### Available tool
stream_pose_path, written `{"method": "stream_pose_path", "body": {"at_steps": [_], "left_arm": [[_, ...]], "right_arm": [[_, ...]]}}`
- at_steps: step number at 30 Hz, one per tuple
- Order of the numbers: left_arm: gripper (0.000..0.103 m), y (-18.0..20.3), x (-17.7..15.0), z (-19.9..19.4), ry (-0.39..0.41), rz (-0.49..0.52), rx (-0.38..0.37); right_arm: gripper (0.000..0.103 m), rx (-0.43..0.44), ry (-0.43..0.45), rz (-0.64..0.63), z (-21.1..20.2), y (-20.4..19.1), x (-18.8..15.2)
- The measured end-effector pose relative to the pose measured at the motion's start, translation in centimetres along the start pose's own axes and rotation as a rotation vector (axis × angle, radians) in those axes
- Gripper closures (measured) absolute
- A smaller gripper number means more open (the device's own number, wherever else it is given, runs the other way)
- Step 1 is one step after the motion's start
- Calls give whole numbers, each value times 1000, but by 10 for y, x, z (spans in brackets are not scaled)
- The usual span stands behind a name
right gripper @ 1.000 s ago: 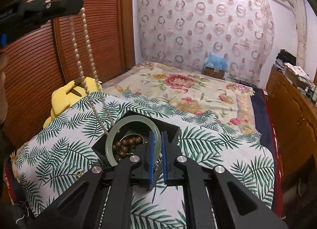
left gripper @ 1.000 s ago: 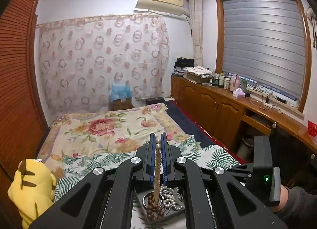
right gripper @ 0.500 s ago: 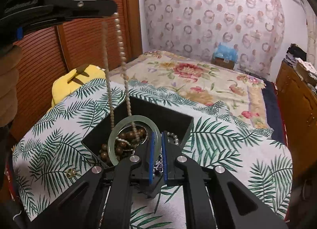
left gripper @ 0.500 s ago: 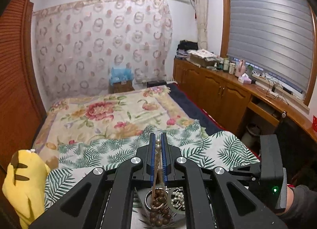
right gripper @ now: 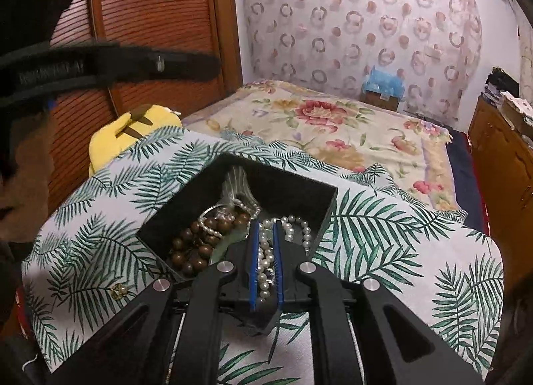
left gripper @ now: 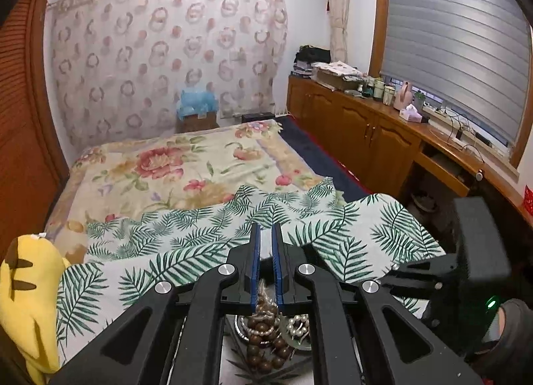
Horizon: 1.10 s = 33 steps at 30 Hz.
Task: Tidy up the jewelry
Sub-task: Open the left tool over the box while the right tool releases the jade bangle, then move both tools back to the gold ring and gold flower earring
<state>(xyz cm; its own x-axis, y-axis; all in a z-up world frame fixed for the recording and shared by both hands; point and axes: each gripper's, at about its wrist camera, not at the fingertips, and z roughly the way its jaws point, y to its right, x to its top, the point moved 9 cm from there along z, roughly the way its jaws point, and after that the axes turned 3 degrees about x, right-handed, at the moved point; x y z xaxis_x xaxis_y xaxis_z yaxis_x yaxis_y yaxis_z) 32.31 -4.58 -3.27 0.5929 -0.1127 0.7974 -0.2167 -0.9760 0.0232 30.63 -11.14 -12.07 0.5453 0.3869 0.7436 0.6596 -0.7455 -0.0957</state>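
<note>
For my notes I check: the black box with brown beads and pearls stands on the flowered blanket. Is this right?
No. The black box with brown beads and pearls stands on the palm-leaf cloth, not the flowered blanket; the right wrist view shows it.

Black box [right gripper: 293, 191], brown beads [right gripper: 196, 245] & white pearls [right gripper: 266, 251]; green palm-leaf cloth [right gripper: 383, 235].

In the right wrist view, a box [right gripper: 286, 191] sits at centre on a cloth [right gripper: 383, 238], beads [right gripper: 196, 245] inside it; a plush toy [right gripper: 133, 131] lies upper left, the bed [right gripper: 333, 128] behind.
</note>
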Motion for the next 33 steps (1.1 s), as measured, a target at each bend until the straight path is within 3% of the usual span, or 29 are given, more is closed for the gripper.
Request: {"method": "stream_pose_path", "body": {"at_steps": [11,19,30,33], "left_arm": [[94,0,-58,-24,-41,5,10],[93,0,-104,-47,-71,-2,19],[93,-1,-144,-79,-87,-15,33],[88,-6,-154,-83,-96,-27,42]], "right_arm": [[93,-14,30,30,-43,-9,-21],[93,-25,4,26,-65,-33,-60],[90,-22,-42,19,-81,-62,-100],[90,-21,-62,22,-82,-65,-113]]}}
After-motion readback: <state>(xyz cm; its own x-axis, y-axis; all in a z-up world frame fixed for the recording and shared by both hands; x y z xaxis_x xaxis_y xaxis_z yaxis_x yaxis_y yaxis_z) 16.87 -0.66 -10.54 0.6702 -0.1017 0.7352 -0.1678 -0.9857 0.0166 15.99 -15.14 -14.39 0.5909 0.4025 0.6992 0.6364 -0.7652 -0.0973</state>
